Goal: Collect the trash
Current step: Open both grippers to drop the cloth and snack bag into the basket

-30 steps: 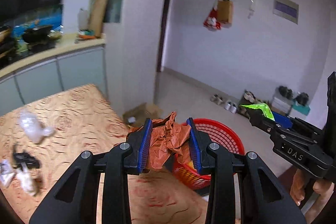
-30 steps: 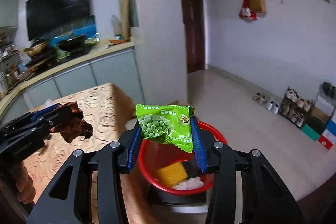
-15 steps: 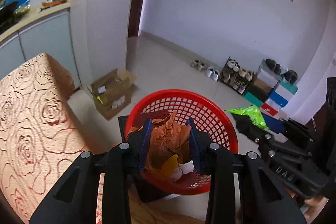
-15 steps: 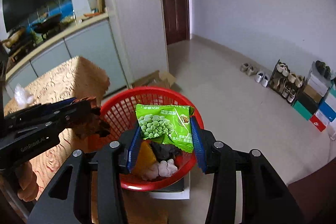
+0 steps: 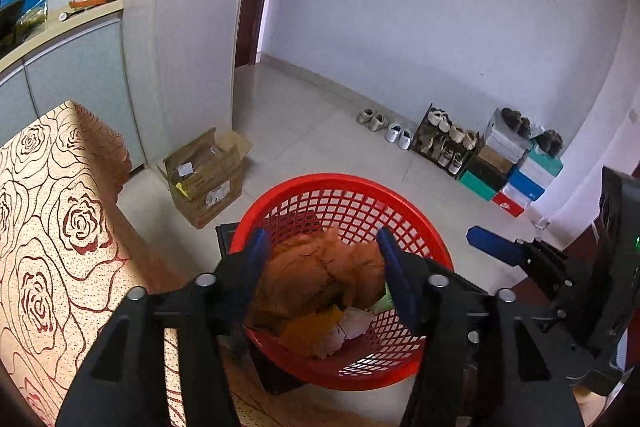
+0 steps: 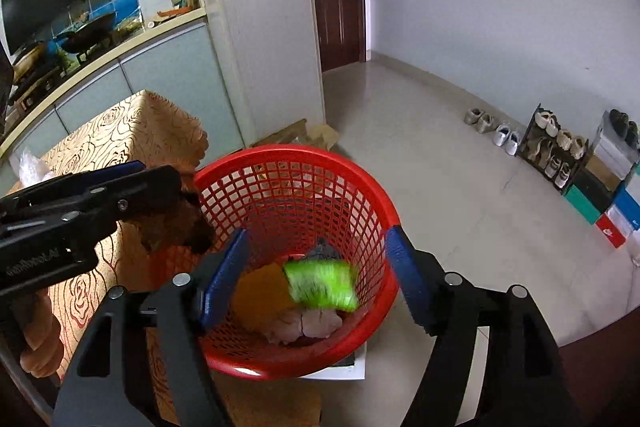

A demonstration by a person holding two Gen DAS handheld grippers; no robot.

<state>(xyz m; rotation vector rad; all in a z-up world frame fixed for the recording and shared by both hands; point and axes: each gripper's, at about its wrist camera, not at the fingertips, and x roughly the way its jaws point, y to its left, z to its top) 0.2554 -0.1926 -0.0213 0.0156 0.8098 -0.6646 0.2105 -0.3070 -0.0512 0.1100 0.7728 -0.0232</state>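
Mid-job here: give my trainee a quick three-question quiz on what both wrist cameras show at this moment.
1. True or false: the right gripper is shut on the green snack packet.
2. Where is the green snack packet? A) on the table B) in the red basket C) on the floor
3. What lies between the fingers of the left gripper?

Key: 1 false, its fingers are spread wide. 2 B. 3 The crumpled orange-brown wrapper, above the basket.
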